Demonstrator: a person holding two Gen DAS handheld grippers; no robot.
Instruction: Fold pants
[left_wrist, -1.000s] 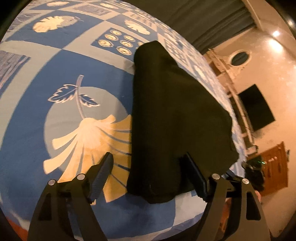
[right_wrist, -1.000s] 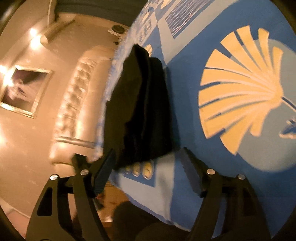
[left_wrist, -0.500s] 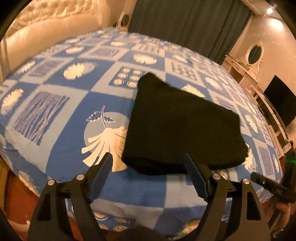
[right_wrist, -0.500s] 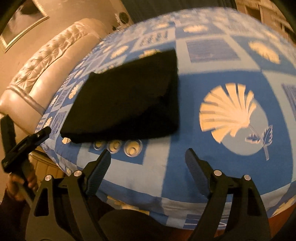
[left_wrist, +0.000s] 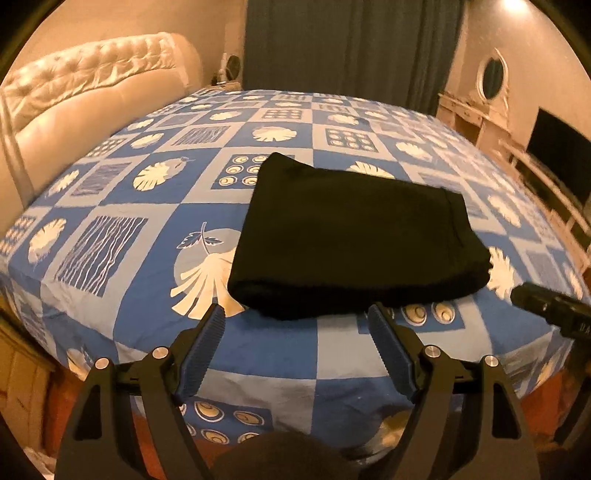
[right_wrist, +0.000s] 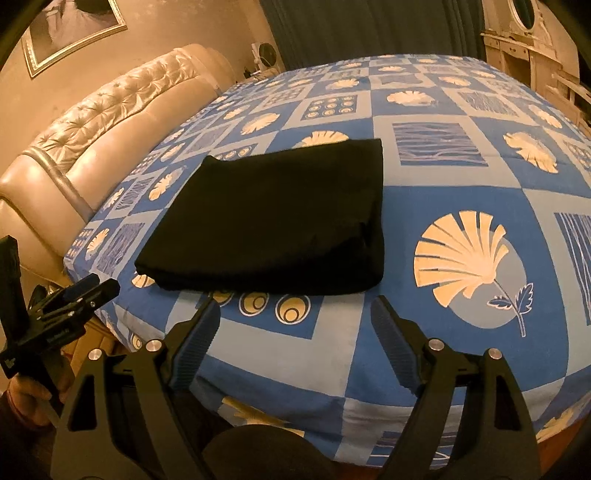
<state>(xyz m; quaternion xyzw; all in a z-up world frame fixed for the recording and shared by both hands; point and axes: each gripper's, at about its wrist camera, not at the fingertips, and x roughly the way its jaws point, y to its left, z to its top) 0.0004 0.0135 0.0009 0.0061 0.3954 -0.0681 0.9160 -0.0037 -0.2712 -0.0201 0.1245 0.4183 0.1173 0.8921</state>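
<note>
Black pants (left_wrist: 354, 240) lie folded into a thick rectangle on the blue patterned bedsheet (left_wrist: 122, 236), near the bed's front edge. My left gripper (left_wrist: 295, 314) hovers open just short of their near fold, with nothing between its fingers. In the right wrist view the same pants (right_wrist: 273, 221) lie flat, and my right gripper (right_wrist: 295, 306) stands open in front of them, touching nothing. Each gripper shows in the other's view: the right gripper (left_wrist: 546, 302) at the right edge, the left gripper (right_wrist: 74, 295) at the lower left, held by a hand (right_wrist: 22, 395).
A cream tufted headboard (left_wrist: 92, 85) runs along the bed's left side. Dark curtains (left_wrist: 351, 48) hang behind the bed. A pale dresser with an oval mirror (left_wrist: 491, 77) and a dark screen (left_wrist: 561, 158) stand to the right. The bedsheet beside the pants is bare.
Both grippers have drawn back and risen from the pants and rolled level, so the whole bed now shows. The right jaws have widened a little. The pants lie still.
</note>
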